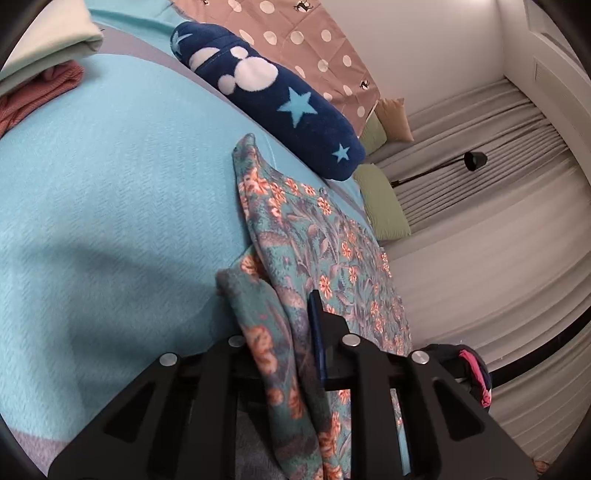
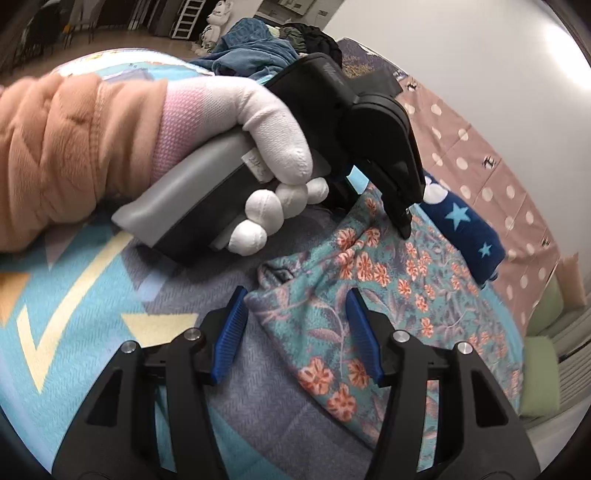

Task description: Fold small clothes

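So the floral garment point(image 2: 369, 280) lies on the bed's patterned blue blanket point(image 1: 110, 184), its long axis running away from both grippers toward the navy star-print fleece point(image 1: 280, 99) and the polka-dot quilt point(image 1: 295, 33) at the far edge. The left gripper point(image 1: 284, 332) has its jaws pinched on a bunched fold of it, while the right gripper point(image 2: 295, 332) hovers with jaws open astride the near corner, not pressing it yet. I'd say the right one just needs to close there; beyond the bed's side there's a grey curtain point(image 1: 480, 147) and white wall.
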`<action>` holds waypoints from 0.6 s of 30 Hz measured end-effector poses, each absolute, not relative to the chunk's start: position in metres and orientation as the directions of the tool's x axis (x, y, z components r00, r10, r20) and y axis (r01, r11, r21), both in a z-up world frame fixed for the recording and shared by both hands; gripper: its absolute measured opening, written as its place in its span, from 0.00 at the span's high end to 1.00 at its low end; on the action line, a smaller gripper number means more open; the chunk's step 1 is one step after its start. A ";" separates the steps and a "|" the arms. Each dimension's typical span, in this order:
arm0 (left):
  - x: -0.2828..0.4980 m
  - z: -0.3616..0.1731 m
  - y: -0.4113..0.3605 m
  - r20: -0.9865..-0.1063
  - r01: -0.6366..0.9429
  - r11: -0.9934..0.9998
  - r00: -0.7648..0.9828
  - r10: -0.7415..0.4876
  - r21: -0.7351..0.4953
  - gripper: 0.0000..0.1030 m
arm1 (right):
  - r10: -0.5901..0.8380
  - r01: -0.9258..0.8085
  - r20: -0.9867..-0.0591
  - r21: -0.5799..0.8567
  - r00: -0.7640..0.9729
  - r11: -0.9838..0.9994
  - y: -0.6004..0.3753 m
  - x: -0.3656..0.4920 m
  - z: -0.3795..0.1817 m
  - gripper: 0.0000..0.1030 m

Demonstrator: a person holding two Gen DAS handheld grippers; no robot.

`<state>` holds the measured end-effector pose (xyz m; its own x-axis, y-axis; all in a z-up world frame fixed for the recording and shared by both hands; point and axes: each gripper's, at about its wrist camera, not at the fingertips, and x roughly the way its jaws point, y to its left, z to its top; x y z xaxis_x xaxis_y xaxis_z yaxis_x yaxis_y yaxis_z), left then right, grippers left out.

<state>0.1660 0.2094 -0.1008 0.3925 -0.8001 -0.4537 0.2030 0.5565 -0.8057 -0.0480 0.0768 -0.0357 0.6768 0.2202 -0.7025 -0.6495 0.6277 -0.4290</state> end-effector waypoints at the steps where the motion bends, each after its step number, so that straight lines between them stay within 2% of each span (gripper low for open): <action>1: 0.167 -0.101 0.208 -0.458 0.206 0.560 0.388 -0.800 -0.802 0.82 | 0.221 -0.648 -0.705 -0.420 0.674 0.635 0.077 -0.046 -0.035 0.47; 18: 0.182 -0.100 0.189 -0.490 0.237 0.583 0.352 -0.797 -0.777 0.82 | 0.224 -0.622 -0.706 -0.374 0.672 0.688 0.078 -0.046 -0.035 0.50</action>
<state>0.1822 0.1887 -0.0997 0.3523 -0.7972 -0.4902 0.2372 0.5828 -0.7772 -0.0459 0.0781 -0.0345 0.6720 0.2237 -0.7060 -0.6217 0.6884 -0.3736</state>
